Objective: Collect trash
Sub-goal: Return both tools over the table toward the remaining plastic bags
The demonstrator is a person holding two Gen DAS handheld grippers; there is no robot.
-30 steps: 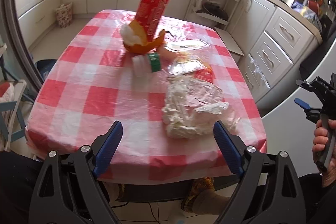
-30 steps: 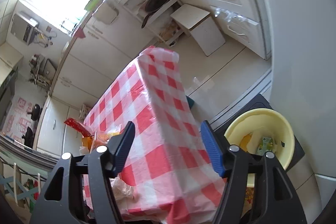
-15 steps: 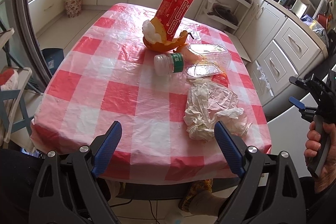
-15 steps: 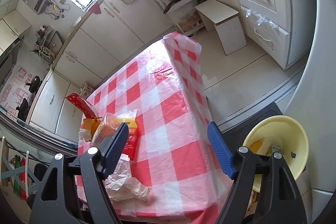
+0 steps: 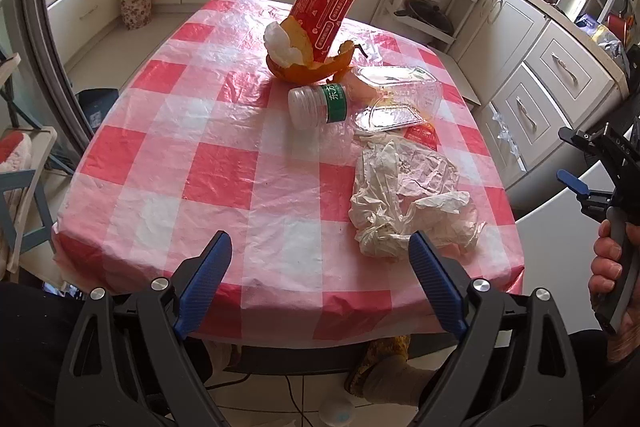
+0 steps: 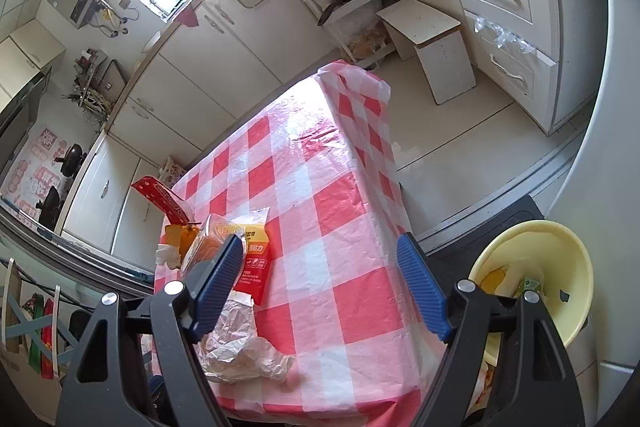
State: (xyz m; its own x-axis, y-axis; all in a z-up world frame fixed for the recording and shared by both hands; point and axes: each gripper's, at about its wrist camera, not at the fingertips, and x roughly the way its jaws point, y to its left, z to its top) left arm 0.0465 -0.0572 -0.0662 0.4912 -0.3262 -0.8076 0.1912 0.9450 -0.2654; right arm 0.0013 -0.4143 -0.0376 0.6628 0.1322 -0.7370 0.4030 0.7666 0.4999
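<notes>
Crumpled wrapper (image 5: 404, 203) lies just beyond the empty, wide-apart left tongs (image 5: 320, 283), toward their right finger.

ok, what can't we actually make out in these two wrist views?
- Yellow bin contents: right wrist view, the right gripper frame and the bin's own rim cover most.
- Clear plastic box: right view, gripper finger in front.
- Red packet: left view, mostly under the crumpled wrapper.
- Bottle label: too small to read.

A red-and-white checked cloth (image 5: 224, 171) covers the surface. Cream cabinets (image 5: 556, 75) line the walls; a white stool (image 6: 436, 43) stands on the floor.
</notes>
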